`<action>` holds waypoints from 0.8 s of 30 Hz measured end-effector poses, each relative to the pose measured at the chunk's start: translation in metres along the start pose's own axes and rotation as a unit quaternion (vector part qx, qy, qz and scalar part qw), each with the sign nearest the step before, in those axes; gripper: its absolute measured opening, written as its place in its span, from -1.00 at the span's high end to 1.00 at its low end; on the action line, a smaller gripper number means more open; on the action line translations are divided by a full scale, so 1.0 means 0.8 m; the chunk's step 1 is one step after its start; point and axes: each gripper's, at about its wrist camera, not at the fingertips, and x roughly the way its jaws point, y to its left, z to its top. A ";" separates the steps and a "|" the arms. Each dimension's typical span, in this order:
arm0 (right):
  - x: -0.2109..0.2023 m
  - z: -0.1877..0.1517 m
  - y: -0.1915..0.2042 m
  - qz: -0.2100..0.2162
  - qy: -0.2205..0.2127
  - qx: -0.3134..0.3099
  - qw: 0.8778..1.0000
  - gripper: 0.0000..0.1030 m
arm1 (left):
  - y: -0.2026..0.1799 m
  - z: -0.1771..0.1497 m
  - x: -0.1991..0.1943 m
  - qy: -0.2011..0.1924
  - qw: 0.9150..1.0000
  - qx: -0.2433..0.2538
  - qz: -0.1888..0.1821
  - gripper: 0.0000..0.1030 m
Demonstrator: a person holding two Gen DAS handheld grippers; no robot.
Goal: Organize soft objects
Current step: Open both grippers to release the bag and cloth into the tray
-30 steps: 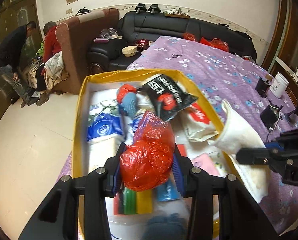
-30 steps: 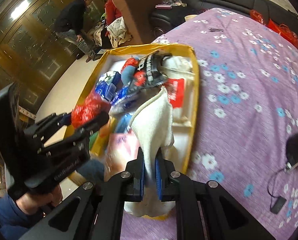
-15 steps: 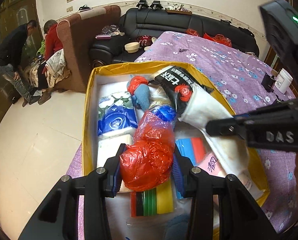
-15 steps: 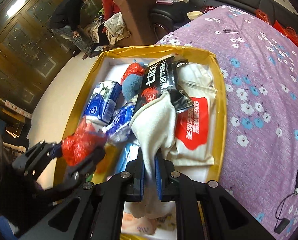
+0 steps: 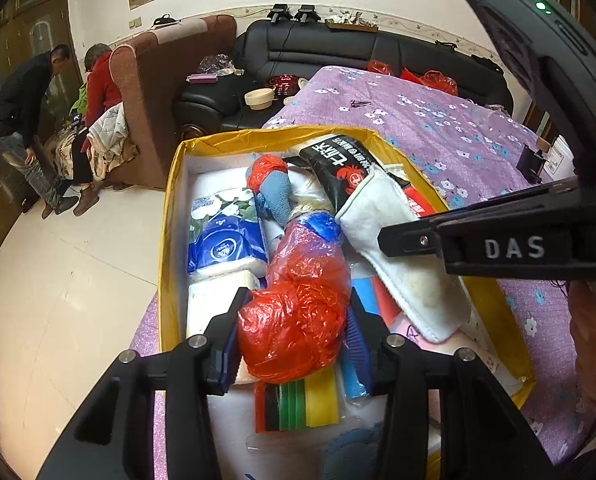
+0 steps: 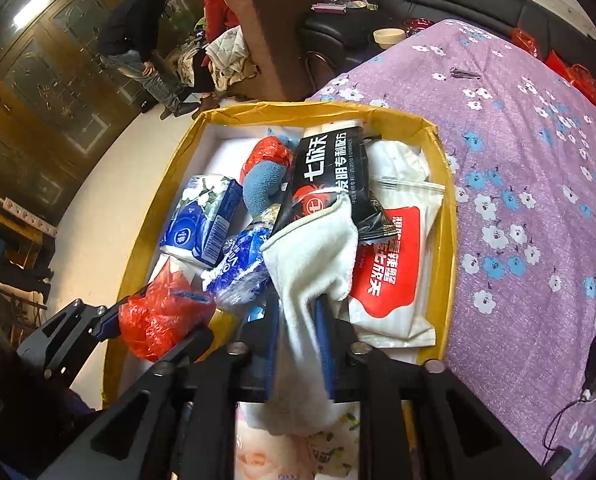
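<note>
A yellow box (image 5: 170, 208) full of soft packs lies on a purple bedspread. My left gripper (image 5: 296, 304) holds a crumpled red plastic bag (image 5: 298, 320) just above the box's near end. Its jaws are opening, and the bag still fills the gap and touches both pads. My right gripper (image 6: 298, 304) hangs over the box's right half with a white cloth (image 6: 313, 256) running between its fingers. Those jaws are opening too, and the cloth droops loosely onto a black snack bag (image 6: 329, 168). In the right wrist view the left gripper (image 6: 204, 316) shows at the lower left.
Inside the box lie a blue tissue pack (image 5: 226, 236), a blue sock-like toy (image 6: 264, 184) and a red-and-white pouch (image 6: 389, 272). The flowered bedspread (image 6: 517, 160) stretches to the right, with small devices at its edge. A black sofa (image 5: 337, 52), a brown armchair (image 5: 150, 92) and two people (image 5: 22, 120) are beyond.
My right gripper has carried the white cloth left over the box, and its jaws have spread. The left jaws have widened slightly around the red bag.
</note>
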 end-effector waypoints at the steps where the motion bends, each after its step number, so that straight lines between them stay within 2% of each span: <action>1: -0.003 -0.002 -0.002 -0.001 -0.001 0.000 1.000 0.21 | -0.001 0.000 -0.001 -0.001 1.000 0.000 0.002 0.00; 2: -0.007 -0.004 -0.003 -0.001 -0.007 0.000 1.000 0.14 | -0.002 0.001 -0.002 -0.002 1.000 0.000 0.003 -0.03; 4: -0.014 -0.007 -0.004 -0.001 -0.012 -0.001 1.000 0.14 | -0.004 0.002 -0.004 -0.005 1.000 0.000 0.005 -0.17; 8: -0.029 -0.014 -0.004 0.000 -0.022 -0.002 1.000 0.14 | -0.009 0.003 -0.010 -0.011 1.000 0.001 0.013 -0.25; 10: -0.037 -0.018 -0.006 -0.002 -0.026 0.000 1.000 0.12 | -0.010 0.003 -0.013 -0.012 1.000 0.000 0.018 -0.45; 14: -0.057 -0.030 -0.013 -0.003 -0.039 0.011 0.999 -0.18 | -0.013 0.003 -0.024 -0.022 0.999 -0.003 0.029 -0.47; 15: -0.063 -0.034 -0.015 -0.004 -0.044 0.015 0.999 -0.19 | -0.014 0.003 -0.028 -0.026 0.999 -0.004 0.034 -0.49; 19: -0.090 -0.053 -0.023 -0.006 -0.059 0.023 0.998 -0.40 | -0.016 0.003 -0.047 -0.045 0.997 -0.015 0.055 -0.76; 21: -0.105 -0.065 -0.026 -0.010 -0.069 0.022 0.997 -0.50 | -0.018 0.004 -0.060 -0.059 0.995 -0.018 0.078 -0.79; 24: -0.125 -0.086 -0.029 -0.014 -0.080 0.022 0.996 -0.56 | -0.026 0.010 -0.076 -0.063 0.988 -0.018 0.137 -1.00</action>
